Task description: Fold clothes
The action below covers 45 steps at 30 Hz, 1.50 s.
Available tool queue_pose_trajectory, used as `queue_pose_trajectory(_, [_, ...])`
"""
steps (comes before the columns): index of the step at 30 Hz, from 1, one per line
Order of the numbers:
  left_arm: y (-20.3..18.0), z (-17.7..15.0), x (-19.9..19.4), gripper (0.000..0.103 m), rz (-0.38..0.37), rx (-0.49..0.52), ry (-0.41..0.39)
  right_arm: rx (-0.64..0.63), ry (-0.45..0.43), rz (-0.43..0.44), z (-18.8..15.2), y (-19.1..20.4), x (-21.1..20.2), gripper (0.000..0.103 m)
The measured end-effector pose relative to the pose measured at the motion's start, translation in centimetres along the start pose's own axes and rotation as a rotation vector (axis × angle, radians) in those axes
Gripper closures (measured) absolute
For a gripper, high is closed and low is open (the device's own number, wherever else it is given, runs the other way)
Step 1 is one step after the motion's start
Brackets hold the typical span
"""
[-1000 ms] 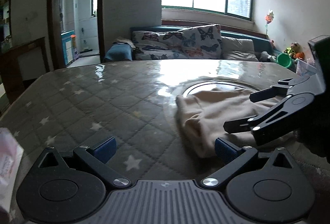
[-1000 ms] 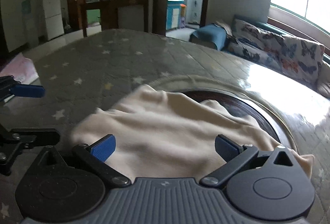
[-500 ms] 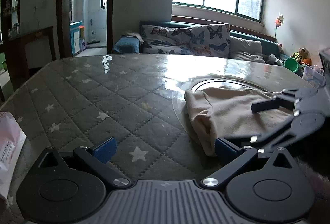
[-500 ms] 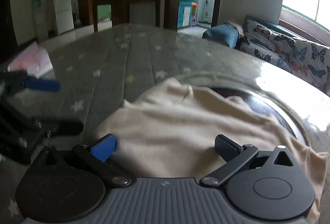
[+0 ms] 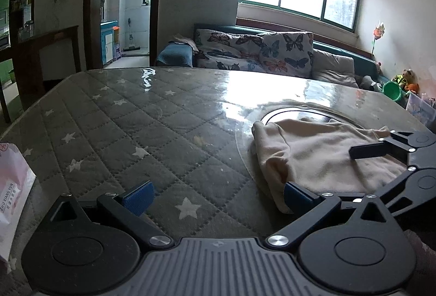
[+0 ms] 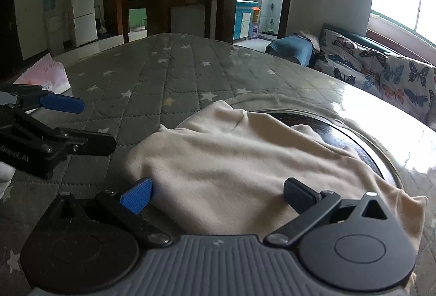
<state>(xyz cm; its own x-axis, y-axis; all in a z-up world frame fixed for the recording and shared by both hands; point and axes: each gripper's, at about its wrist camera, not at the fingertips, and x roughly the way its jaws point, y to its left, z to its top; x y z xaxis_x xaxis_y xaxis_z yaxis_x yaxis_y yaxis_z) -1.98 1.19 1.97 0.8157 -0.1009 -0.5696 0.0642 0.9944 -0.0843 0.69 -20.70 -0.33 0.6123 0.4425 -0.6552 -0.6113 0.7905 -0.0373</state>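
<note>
— Quilted grey cloth with white stars covers the desk [image 5: 152, 132], under a glossy clear sheet that catches the window light. What lies on it?

— One cream garment [image 6: 245, 159], crumpled, on the right part of the desk. It drapes partly over a dark round inset [image 6: 335, 130] ringed by a pale rim. At the left near edge there is a pink and white bag [image 5: 11, 181].

— And your left hand-held gripper [image 5: 216, 194]?

— I hold it low over the desk with its jaws spread wide and nothing between them. Its blue left pad [image 5: 139, 198] sits over bare quilt; its right pad is just at the near left corner of the garment, and I cannot tell whether it touches.

— The right one?

— My right hand-held gripper [image 6: 216, 194] is also wide open and gripping nothing. It sits at the garment's near edge, with the cloth lying between and beyond the two pads. From the left wrist view it comes in from the right side, its dark fingers [image 5: 365, 151] lying over the cream fabric.

— What is behind?

— A sofa with butterfly cushions [image 5: 272, 51] under a bright window at the far side, and a white fridge [image 6: 83, 10] far left.
</note>
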Motion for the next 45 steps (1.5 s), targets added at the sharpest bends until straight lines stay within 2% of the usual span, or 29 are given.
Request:
queue_pose_trajectory(5, [-0.7, 0.8, -0.1, 0.000, -0.038, -0.010, -0.014, 0.062, -0.006, -0.030, -1.2, -2.0, -1.6, 0.000])
queue_pose_trajectory(16, [-5.8, 2.5, 1.9, 0.000, -0.101, 0.082, -0.005, 0.265, -0.006, -0.138, -5.1, -8.1, -4.3, 0.000])
queue_pose_trajectory(22, [-7.6, 2.9, 3.0, 0.000, -0.077, 0.129, 0.028, 0.301, -0.045, -0.107, -5.4, -8.8, -5.3, 0.000])
queue_pose_trajectory(29, [-7.2, 3.2, 3.3, 0.000, -0.048, 0.120, 0.043, 0.226, -0.039, -0.076, -4.3, -7.0, -5.0, 0.000])
queue_pose_trajectory(38, [-5.0, 3.4, 3.6, 0.000, 0.026, 0.071, 0.077, 0.037, -0.035, 0.030, -1.4, -1.5, -3.2, 0.000])
queue_pose_trajectory(45, [-4.6, 3.5, 4.3, 0.000, 0.083, 0.049, 0.129, -0.035, -0.032, 0.041, -0.5, 1.0, -2.6, 0.000])
